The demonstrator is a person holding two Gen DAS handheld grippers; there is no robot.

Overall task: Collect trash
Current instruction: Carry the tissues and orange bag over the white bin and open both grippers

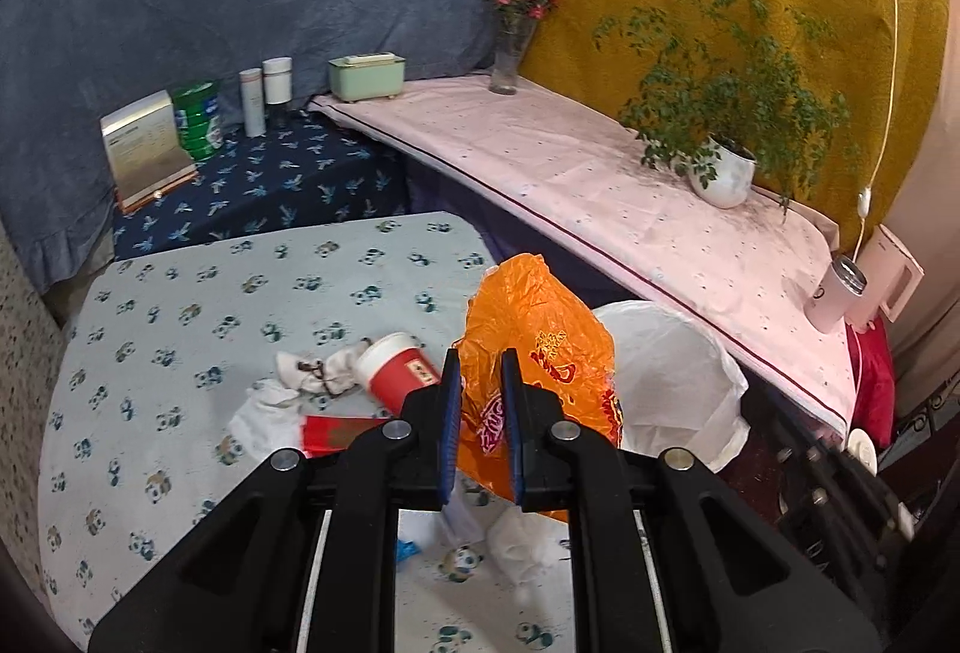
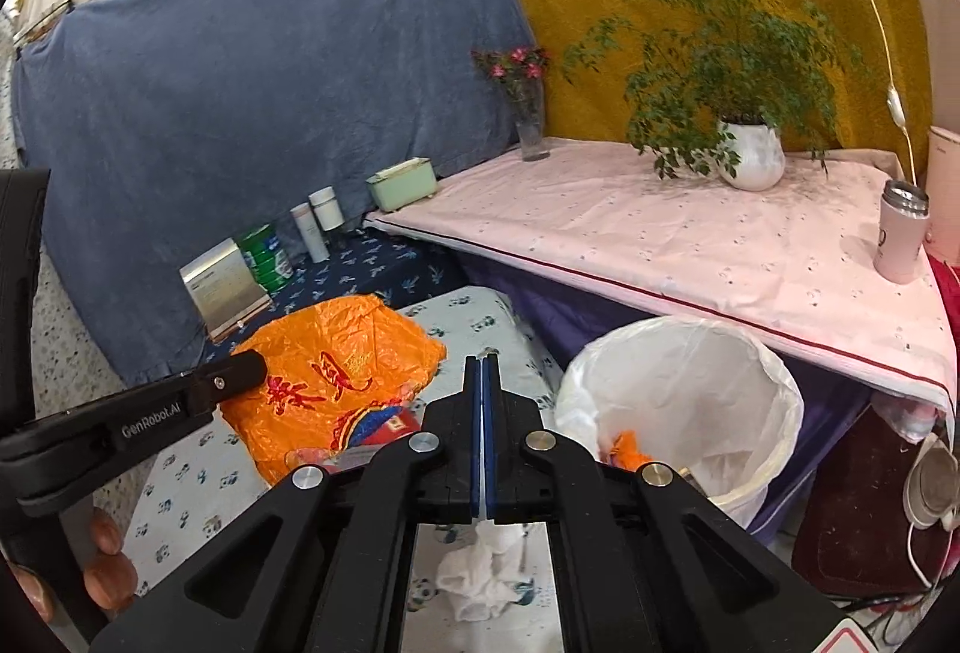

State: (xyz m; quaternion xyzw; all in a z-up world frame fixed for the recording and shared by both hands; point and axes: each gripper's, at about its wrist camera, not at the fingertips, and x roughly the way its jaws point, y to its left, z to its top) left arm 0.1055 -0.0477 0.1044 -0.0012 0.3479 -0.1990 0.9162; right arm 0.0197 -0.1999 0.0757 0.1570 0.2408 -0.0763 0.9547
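Observation:
My left gripper is shut on a crumpled orange plastic bag, held above the right edge of the panda-print table. From the right wrist view, the same bag hangs from the left gripper. My right gripper is shut, pads together, with nothing visible between them. Under it a white tissue lies on the cloth. A bin with a white liner stands just right of the table and holds an orange scrap. A red cup, stained tissues and a red packet lie on the table.
A pink-covered shelf behind the bin carries a potted plant, a flower vase and a pink tumbler. A lower blue-print ledge holds bottles, a green tin and a card stand. A person's fingers grip the left handle.

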